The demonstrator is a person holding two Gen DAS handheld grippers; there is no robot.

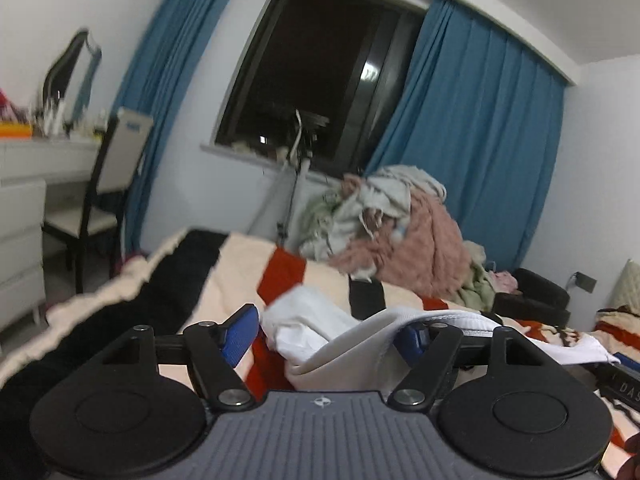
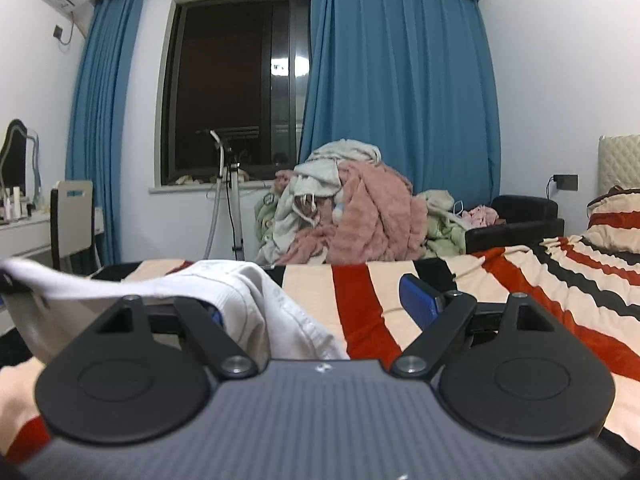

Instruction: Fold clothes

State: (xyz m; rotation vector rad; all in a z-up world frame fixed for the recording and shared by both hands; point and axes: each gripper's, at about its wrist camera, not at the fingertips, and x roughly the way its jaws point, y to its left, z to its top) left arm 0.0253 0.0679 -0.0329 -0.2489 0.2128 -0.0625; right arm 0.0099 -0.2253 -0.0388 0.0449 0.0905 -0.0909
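Both grippers sit low over the striped bed (image 2: 460,276). Left gripper (image 1: 328,334) is spread wide, and a white garment (image 1: 320,332) lies bunched between its pads and draped over the right one, not pinched. Right gripper (image 2: 316,300) gapes wide too, with the cloth flopped over its left pad.

White garment (image 1: 320,332) crumpled on striped bed cover, edge draped over tool finger.
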